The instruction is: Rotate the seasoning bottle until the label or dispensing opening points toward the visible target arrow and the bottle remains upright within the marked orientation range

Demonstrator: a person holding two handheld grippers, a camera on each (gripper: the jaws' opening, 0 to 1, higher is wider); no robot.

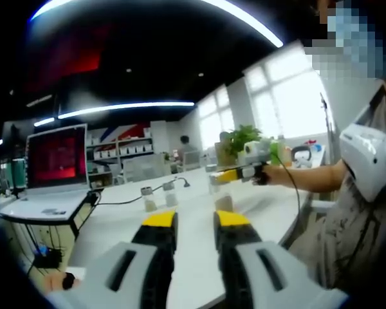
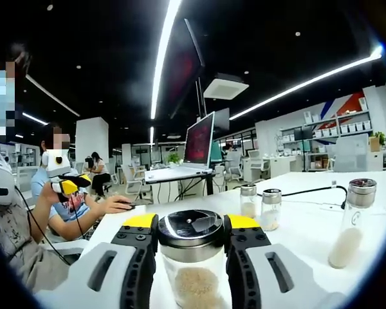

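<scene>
1. Left gripper view: soft overall, with a motion-like blur. The windows [image 1: 296,96] are blown out to white and daylight enters from that side.
2. The ceiling light strips [image 1: 125,108] glare as bent arcs, and the ceiling itself is very dark.
3. The laptop screen [image 1: 56,156] glows red, its detail lost.
4. Right gripper view: sharper. The seasoning bottle [image 2: 193,257] shows a crisp lid with reflected highlights.
5. The white table [image 2: 302,225] is bright and evenly lit, with faint shadows.
6. Both views: strong fisheye bowing at the edges, and straight lamps curve.
</scene>
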